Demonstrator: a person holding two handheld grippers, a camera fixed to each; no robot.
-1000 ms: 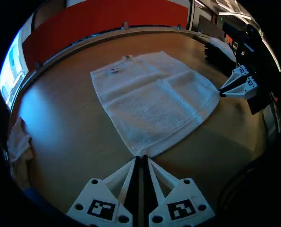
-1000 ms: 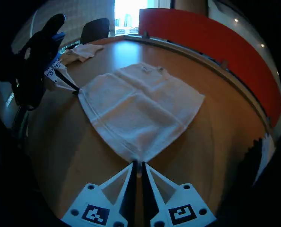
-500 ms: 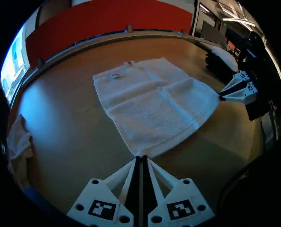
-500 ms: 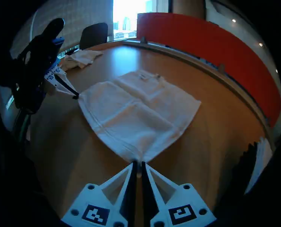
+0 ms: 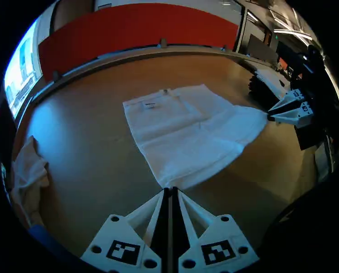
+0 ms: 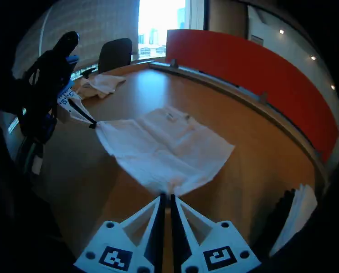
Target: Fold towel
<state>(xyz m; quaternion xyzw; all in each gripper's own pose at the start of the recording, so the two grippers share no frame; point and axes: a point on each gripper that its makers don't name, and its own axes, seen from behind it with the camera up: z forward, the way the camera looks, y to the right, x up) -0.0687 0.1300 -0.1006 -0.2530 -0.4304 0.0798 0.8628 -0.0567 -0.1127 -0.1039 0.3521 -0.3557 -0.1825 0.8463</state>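
White towel (image 5: 187, 132): terry cloth on the wooden desk (image 5: 92, 150). The far part, with its small label, lies flat. The near edge is raised off the surface between my two holds.
Handling: I judge it light, soft and limp. It should sag wherever it is unsupported and drape rather than crease sharply. It is neither fragile nor slippery under a firm pinch.
Where to hold: the two near corners, right at the hem, so the edge between them can be kept taut and carried over to the far edge.
Left hand-held gripper (image 5: 170, 189): fingers clenched with no gap, one near corner of the towel pinched at the tips.
Right hand-held gripper (image 6: 166, 195): clenched the same way, with the other near corner caught between its tips.
Hem between holds: slightly slack, curving down toward the desk.
Other items: crumpled cloth (image 5: 28, 173) at the desk's edge, well apart from the towel; red partition (image 5: 137, 25) behind the desk.
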